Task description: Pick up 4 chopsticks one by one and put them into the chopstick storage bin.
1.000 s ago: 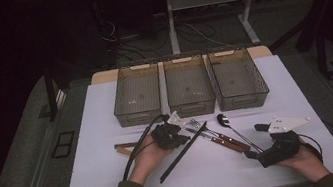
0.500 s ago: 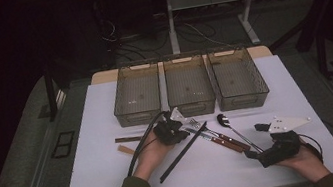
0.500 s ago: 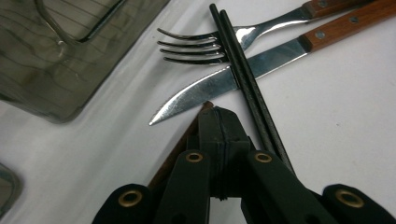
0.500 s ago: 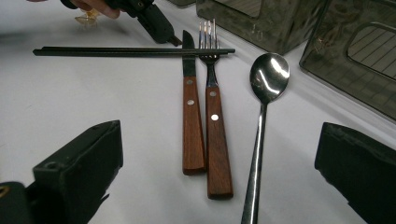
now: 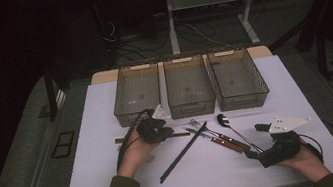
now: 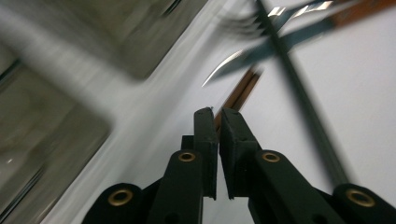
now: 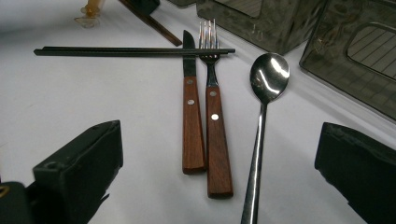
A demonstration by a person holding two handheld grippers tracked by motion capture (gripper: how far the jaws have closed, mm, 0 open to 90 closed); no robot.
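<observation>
The left gripper (image 6: 218,122) is closing its jaws on a brown chopstick (image 6: 239,93) beside the three bins (image 5: 188,86), all empty. The right gripper (image 7: 219,163) is waiting wide open, holding nothing, while knife (image 7: 191,126), fork (image 7: 214,130), spoon (image 7: 264,112) and black chopstick (image 7: 135,51) are lying unsorted on the table (image 5: 307,101).

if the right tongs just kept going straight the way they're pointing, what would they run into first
Probably the wooden handles of the knife and fork, lying side by side straight ahead between the open jaws of the right tongs. The spoon lies just right of that line. Depth is hard to judge here.
</observation>
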